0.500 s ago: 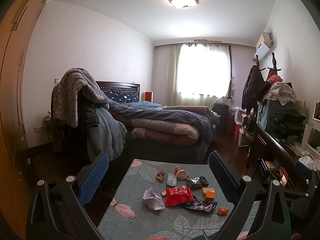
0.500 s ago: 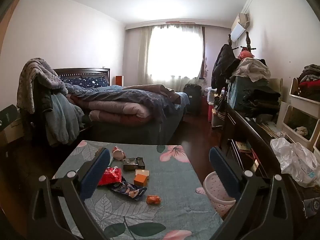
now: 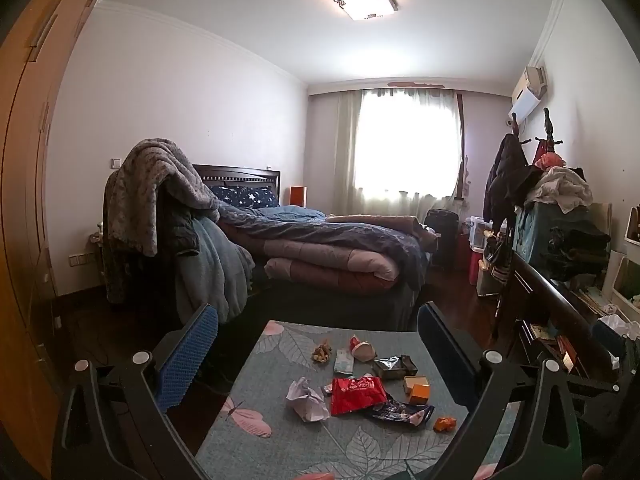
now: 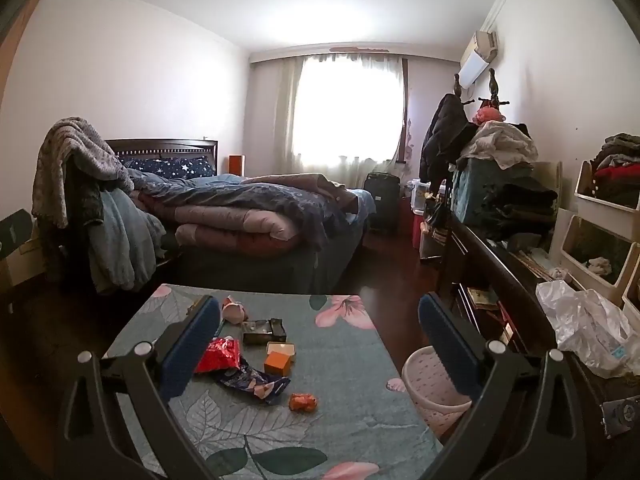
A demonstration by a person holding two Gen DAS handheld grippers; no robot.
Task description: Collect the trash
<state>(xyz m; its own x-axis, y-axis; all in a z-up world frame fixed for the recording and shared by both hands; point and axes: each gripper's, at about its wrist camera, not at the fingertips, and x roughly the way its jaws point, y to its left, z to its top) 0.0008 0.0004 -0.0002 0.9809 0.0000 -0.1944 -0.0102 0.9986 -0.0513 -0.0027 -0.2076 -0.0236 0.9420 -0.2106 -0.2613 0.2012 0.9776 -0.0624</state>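
Several pieces of trash lie on a table with a leaf-patterned cloth (image 3: 360, 448) (image 4: 352, 360). Among them are a red wrapper (image 3: 356, 394) (image 4: 219, 354), crumpled white paper (image 3: 306, 400), a dark blue wrapper (image 3: 400, 410) (image 4: 252, 380), an orange box (image 3: 418, 390) (image 4: 278, 362), a small orange scrap (image 3: 444, 424) (image 4: 303, 402) and a silver pack (image 3: 394, 366) (image 4: 264, 330). My left gripper (image 3: 318, 348) and my right gripper (image 4: 320, 340) hover above the near part of the table, both open wide and holding nothing. A pale pink bin (image 4: 432, 388) stands at the table's right side.
A bed (image 3: 320, 256) heaped with quilts lies beyond the table. A chair (image 3: 160, 220) draped with blankets stands at its left. Along the right wall runs a dark dresser (image 4: 500, 272) with piled clothes and a white plastic bag (image 4: 588, 328). A wooden wardrobe (image 3: 24, 200) fills the left edge.
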